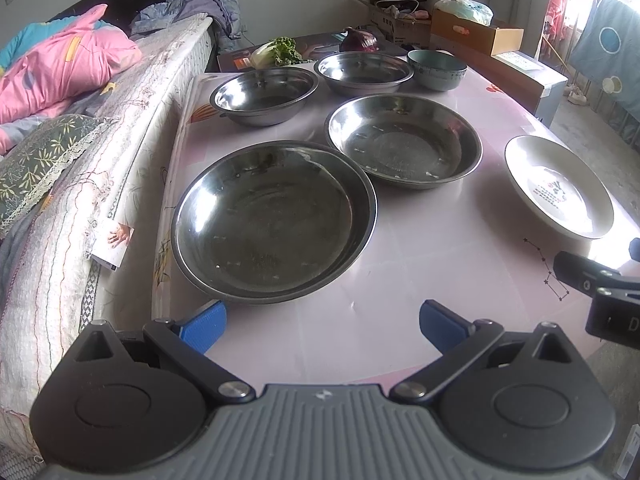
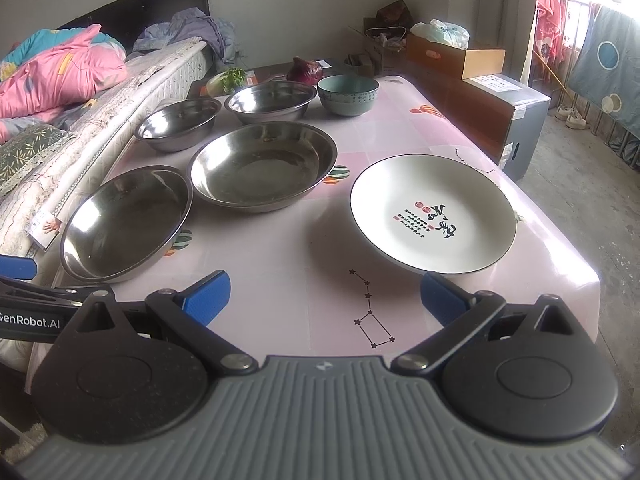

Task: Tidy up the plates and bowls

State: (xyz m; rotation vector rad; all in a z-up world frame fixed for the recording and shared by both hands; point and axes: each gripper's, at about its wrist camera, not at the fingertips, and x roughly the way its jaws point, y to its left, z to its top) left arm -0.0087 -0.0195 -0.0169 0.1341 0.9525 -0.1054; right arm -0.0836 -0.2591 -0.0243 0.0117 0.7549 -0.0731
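Left claw (image 1: 322,326) is hovering released, jaws spread wide, just short of the near rim of the nearest steel plate (image 1: 274,222) lying on the counter (image 1: 400,280). Right claw (image 2: 326,300) is likewise hanging released, its right finger lying just below the near edge of the white printed plate (image 2: 432,212). Two steel bowls (image 2: 178,124) and a green bowl (image 2: 348,94) are sitting at the far end.

Pale pink counter (image 2: 304,248) printed with a black star constellation (image 2: 370,312), silver steel bowls (image 1: 276,220), white plate (image 2: 432,212) with black rim and calligraphy, teal bowl (image 2: 348,94), blue gripper pads (image 2: 206,298)
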